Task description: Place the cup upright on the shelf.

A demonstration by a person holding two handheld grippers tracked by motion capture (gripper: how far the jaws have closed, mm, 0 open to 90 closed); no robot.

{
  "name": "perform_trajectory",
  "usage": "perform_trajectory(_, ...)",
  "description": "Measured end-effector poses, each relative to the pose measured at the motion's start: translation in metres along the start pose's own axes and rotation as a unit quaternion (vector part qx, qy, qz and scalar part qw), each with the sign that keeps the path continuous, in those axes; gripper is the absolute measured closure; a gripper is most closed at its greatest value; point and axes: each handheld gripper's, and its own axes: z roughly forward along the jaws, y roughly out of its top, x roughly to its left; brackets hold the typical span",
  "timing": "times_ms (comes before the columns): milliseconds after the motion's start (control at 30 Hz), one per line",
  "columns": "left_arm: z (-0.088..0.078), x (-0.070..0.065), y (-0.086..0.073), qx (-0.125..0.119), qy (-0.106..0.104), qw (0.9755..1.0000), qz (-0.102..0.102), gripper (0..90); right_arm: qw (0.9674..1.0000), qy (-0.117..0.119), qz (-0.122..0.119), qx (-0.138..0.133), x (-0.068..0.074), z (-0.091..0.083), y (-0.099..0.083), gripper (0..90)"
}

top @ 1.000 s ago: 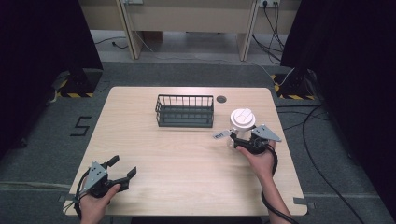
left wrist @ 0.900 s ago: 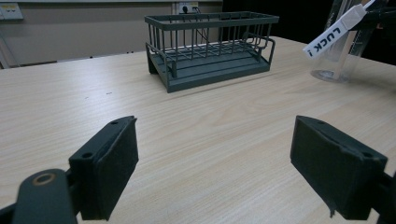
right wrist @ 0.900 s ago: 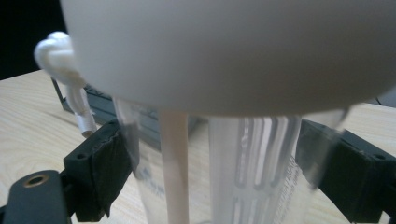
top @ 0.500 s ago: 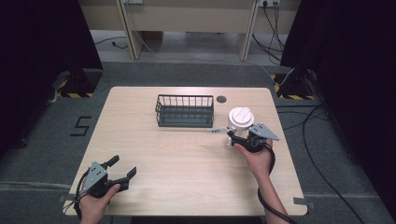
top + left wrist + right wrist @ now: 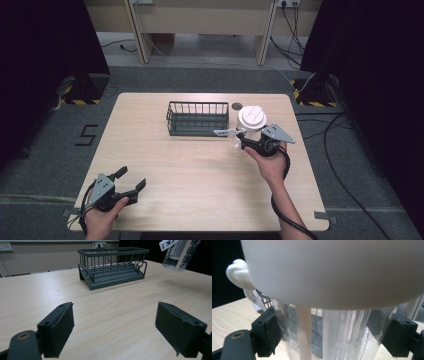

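Grip first: the right gripper (image 5: 243, 140), right of centre in the high view, has its jaws closed on a clear plastic bottle (image 5: 248, 126) with a big white lid (image 5: 252, 116). In the right gripper view the two black pads press the see-through wall from both sides, just under the lid, and a knotted white cord (image 5: 240, 277) hangs off the lid at upper left. From the left gripper view, the bottle's bottom (image 5: 180, 255) shows in the upper right corner, tilted and off the table (image 5: 150, 155), so it looks lifted rather than standing.

Just left of the bottle in the high view is a dark wire basket (image 5: 198, 118), sitting on the table a bit above the middle of the frame. My guess is that's where the bottle goes.

The left gripper (image 5: 131, 181) is way down in the lower left of the high view, jaws spread wide, holding nothing, well apart from everything else.

What could go wrong, I reckon: the pads sit high on a smooth, thin wall, so the bottle could swing or slide down between them if the hand tips quickly. The bottom could also clip the basket's near rim on the way in and shove the basket along, since nothing's holding it. And that cord could snag on the wires.
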Motion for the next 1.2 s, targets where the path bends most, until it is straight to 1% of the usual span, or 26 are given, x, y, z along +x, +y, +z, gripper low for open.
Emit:
perform_trajectory(167, 0.0, 0.0, 0.0, -0.001, 0.001, 1.0, 0.0, 15.0, 1.0, 0.004, -0.003, -0.004, 0.005, 0.009, 0.011, 17.4)
perform_trajectory(400, 0.0, 0.0, 0.001, -0.002, 0.0, 1.0, 0.0, 15.0, 0.9999, 0.006, -0.01, -0.006, 0.009, 0.019, 0.022, 17.4)
perform_trajectory(467, 0.0, 0.0, 0.001, -0.002, 0.0, 1.0, 0.0, 15.0, 1.0, 0.006, -0.006, -0.003, 0.011, 0.022, 0.024, 17.4)
perform_trajectory(500, 0.0, 0.0, 0.001, -0.003, 0.0, 1.0, 0.001, 15.0, 0.9999, 0.006, -0.011, -0.005, 0.012, 0.026, 0.027, 17.4)
perform_trajectory(633, 0.0, 0.0, 0.001, -0.003, 0.0, 1.0, 0.0, 15.0, 0.9999, 0.007, -0.011, -0.006, 0.014, 0.031, 0.03, 17.4)
perform_trajectory(933, 0.0, 0.001, 0.001, -0.004, -0.001, 1.0, -0.002, 15.0, 0.9999, 0.012, -0.008, -0.008, 0.021, 0.049, 0.042, 17.4)
perform_trajectory(1000, -0.001, 0.001, 0.001, -0.005, -0.001, 1.0, -0.003, 15.0, 0.9999, 0.012, -0.008, -0.008, 0.022, 0.051, 0.043, 17.4)
perform_trajectory(1133, -0.001, 0.001, 0.001, -0.006, -0.001, 1.0, -0.004, 15.0, 0.9997, 0.02, -0.007, -0.01, 0.026, 0.054, 0.049, 17.5)
perform_trajectory(1167, -0.001, 0.001, 0.001, -0.005, -0.001, 1.0, -0.004, 14.9, 0.9996, 0.021, -0.009, -0.015, 0.027, 0.055, 0.051, 17.5)
perform_trajectory(1200, 0.0, 0.001, 0.001, -0.006, -0.002, 1.0, -0.004, 15.0, 0.9996, 0.022, -0.006, -0.015, 0.028, 0.055, 0.053, 17.5)
